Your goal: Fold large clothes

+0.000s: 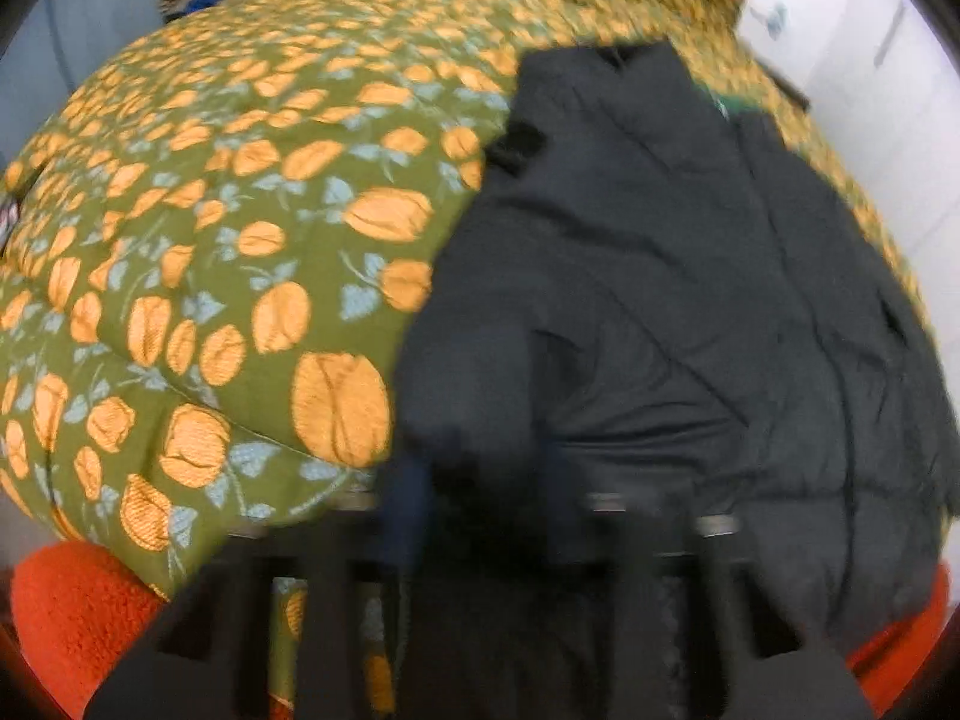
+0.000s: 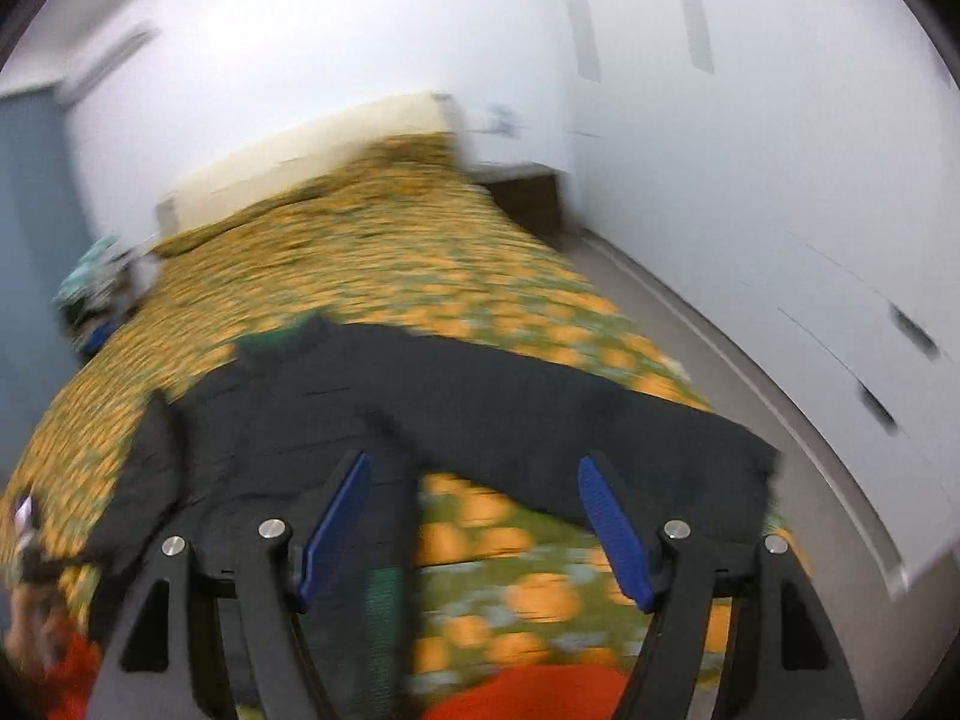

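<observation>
Black padded jacket (image 1: pixel 648 276) lies spread on the bed w/ a green-and-orange floral quilt (image 1: pixel 240 252), toward the bed's right side in the left wrist view; a bit of green lining shows near its collar. Left gripper (image 1: pixel 486 480) sits low at the jacket's near hem, fingers buried in dark fabric & blurred, so can't tell if it's clamped or how far apart the jaws are. Right gripper (image 2: pixel 474 516) is spread wide, blue pads (image 2: pixel 612 534) well apart, nothing between them; it hangs above the quilt just short of the jacket's outstretched sleeve (image 2: pixel 600 438). Orange fleece blanket (image 1: pixel 72 612) at the bed's near edge. White wardrobe (image 2: pixel 780 180) beside the bed. Both views motion-blurred.
</observation>
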`<state>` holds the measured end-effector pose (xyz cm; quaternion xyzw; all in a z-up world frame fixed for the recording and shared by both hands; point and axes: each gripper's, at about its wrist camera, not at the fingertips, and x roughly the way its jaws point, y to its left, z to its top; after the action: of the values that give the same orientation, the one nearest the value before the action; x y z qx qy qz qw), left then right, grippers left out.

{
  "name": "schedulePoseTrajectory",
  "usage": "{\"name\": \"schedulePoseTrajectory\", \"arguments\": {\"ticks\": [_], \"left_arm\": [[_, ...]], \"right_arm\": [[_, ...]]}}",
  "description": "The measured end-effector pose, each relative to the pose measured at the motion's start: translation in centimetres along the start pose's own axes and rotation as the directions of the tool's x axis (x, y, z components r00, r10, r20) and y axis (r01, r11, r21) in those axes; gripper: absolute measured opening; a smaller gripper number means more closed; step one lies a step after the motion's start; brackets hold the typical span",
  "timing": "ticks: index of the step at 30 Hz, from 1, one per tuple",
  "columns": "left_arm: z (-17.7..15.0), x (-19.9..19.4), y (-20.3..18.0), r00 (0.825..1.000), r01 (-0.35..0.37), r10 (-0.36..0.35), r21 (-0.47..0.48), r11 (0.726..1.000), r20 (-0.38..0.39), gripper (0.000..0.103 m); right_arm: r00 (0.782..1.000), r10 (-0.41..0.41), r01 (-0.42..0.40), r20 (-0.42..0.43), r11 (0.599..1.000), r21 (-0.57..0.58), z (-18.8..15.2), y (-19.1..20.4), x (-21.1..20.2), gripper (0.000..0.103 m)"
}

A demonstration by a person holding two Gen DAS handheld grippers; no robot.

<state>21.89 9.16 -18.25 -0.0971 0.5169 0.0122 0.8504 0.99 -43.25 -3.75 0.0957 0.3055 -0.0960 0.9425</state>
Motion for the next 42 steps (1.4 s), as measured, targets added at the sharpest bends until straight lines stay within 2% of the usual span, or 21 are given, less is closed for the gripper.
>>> {"name": "schedulePoseTrajectory", "arguments": {"ticks": [2,7,9,13,17,20,23,27,31,32,33,34,35,37,39,42], "left_arm": [[0.3,-1.8,1.0,0.999,0.023,-0.023,-0.023,0.999,0.031,0.008],[2.0,-8.5,5.8,0.986,-0.037,0.045,-0.050,0.998,0.161,0.008],[3.0,-10.3,8.5,0.976,-0.090,0.101,-0.067,0.994,0.194,0.008],[4.4,-11.7,14.0,0.939,-0.238,0.261,-0.124,0.963,0.226,0.008],[5.5,-10.0,20.0,0.890,-0.379,0.414,-0.193,0.905,0.193,0.008],[6.2,-7.6,22.9,0.881,-0.418,0.451,-0.211,0.884,0.142,0.008],[5.7,-5.4,24.1,0.872,-0.450,0.478,-0.213,0.867,0.104,0.007],[5.5,-4.1,25.1,0.869,-0.464,0.491,-0.235,0.854,0.065,0.006],[5.2,-4.1,26.3,0.835,-0.524,0.550,-0.269,0.808,0.026,0.007],[5.0,-4.3,26.9,0.834,-0.525,0.552,-0.287,0.801,0.013,0.013],[4.7,-4.7,27.4,0.846,-0.507,0.533,-0.305,0.806,0.003,0.021],[4.4,-5.2,27.6,0.856,-0.489,0.517,-0.319,0.812,0.005,0.041],[4.0,-6.0,27.5,0.857,-0.481,0.514,-0.326,0.814,0.021,0.058],[3.4,-7.3,26.9,0.860,-0.466,0.508,-0.315,0.827,0.059,0.065],[2.7,-8.9,25.3,0.886,-0.414,0.453,-0.277,0.867,0.095,0.065],[2.0,-10.6,21.8,0.941,-0.287,0.315,-0.201,0.937,0.126,0.070]], "right_arm": [[0.999,0.041,-0.041,0.001,0.996,-0.085,-0.5,3.5,-0.7,0.073],[0.992,0.122,-0.129,-0.044,0.959,-0.252,-2.6,10.6,-0.9,0.073],[0.988,0.147,-0.155,-0.051,0.947,-0.282,-3.3,12.4,-1.1,0.073],[0.977,0.199,-0.212,-0.074,0.931,-0.297,-3.9,15.0,-1.0,0.073],[0.969,0.227,-0.247,-0.102,0.923,-0.296,-4.3,16.3,-0.7,0.073],[0.965,0.238,-0.262,-0.114,0.916,-0.304,-4.7,17.0,-1.1,0.073],[0.962,0.241,-0.270,-0.129,0.912,-0.308,-4.9,17.3,-1.2,0.073],[0.962,0.234,-0.268,-0.143,0.912,-0.311,-5.4,17.3,-1.5,0.073],[0.963,0.219,-0.259,-0.158,0.915,-0.310,-5.7,17.0,-1.4,0.073],[0.963,0.215,-0.256,-0.163,0.917,-0.307,-5.8,16.8,-1.3,0.073],[0.964,0.209,-0.252,-0.168,0.919,-0.304,-5.8,16.7,-1.2,0.073],[0.964,0.200,-0.245,-0.174,0.922,-0.299,-5.9,16.5,-1.0,0.073],[0.965,0.189,-0.236,-0.180,0.926,-0.295,-5.9,16.2,-0.8,0.073],[0.967,0.166,-0.219,-0.195,0.931,-0.292,-6.0,15.6,-0.2,0.073],[0.969,0.133,-0.191,-0.208,0.938,-0.290,-5.9,14.5,0.6,0.073],[0.968,0.086,-0.151,-0.234,0.950,-0.274,-5.6,12.4,1.9,0.073]]}}
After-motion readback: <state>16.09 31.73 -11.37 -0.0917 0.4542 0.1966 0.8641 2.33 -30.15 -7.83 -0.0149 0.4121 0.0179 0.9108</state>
